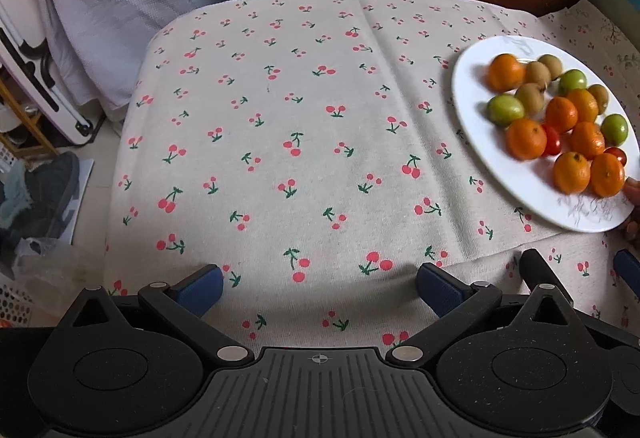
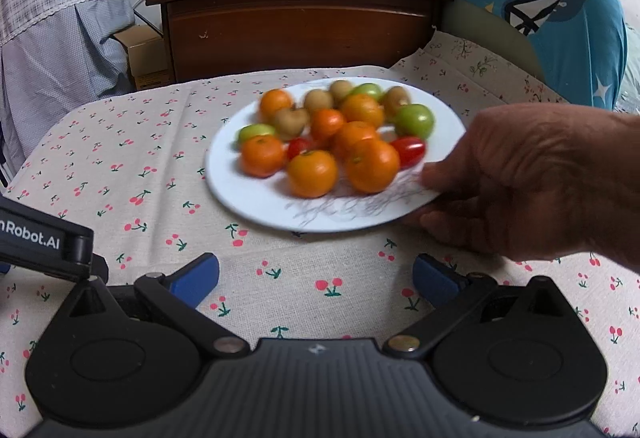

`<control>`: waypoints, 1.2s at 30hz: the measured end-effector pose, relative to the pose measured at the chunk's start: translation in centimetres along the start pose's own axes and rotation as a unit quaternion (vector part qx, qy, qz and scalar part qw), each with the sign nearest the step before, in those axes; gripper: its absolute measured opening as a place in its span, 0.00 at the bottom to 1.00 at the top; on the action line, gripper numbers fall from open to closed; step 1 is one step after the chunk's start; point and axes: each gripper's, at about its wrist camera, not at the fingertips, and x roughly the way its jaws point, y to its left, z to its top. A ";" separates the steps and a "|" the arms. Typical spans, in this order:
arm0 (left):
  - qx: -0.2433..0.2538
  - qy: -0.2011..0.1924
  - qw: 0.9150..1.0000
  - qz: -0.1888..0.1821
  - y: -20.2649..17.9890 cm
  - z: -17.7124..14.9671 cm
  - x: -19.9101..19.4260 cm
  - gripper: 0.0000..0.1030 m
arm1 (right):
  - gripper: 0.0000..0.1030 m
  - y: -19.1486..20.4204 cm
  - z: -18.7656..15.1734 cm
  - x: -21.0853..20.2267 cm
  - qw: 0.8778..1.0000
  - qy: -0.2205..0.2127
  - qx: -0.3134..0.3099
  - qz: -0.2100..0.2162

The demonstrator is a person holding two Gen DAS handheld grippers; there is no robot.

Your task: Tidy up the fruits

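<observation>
fruits [image 2: 320, 142], mixed orange, green, brown and red, heaped on white plate [image 2: 248, 206] on cherry-print tabletop [image 2: 120, 158], its near edge pinched by bare hand [image 2: 520, 178], i judge to position it; both my hand-held grippers, left [image 1: 318, 288] and right [image 2: 316, 280], released, empty, low before it.

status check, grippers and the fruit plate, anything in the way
Left gripper open, empty, low over tablecloth. Right gripper open, empty. Fruit all on white plate, blurred. Bare hand gripping plate's right rim, blocking that side.
</observation>
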 end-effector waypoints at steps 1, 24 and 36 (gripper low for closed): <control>0.001 0.000 1.000 0.000 0.0 0.0 0.0 1.00 | 0.99 0.0 0.0 0.0 1.000 0.000 0.000 0.000; 0.012 0.001 1.000 -0.003 -0.4 0.0 0.1 1.00 | 0.99 0.0 -0.2 0.2 1.000 -0.003 0.000 0.000; 0.017 0.002 1.000 -0.005 -0.5 0.0 0.2 1.00 | 0.99 0.0 -0.3 0.1 1.000 -0.003 -0.001 0.003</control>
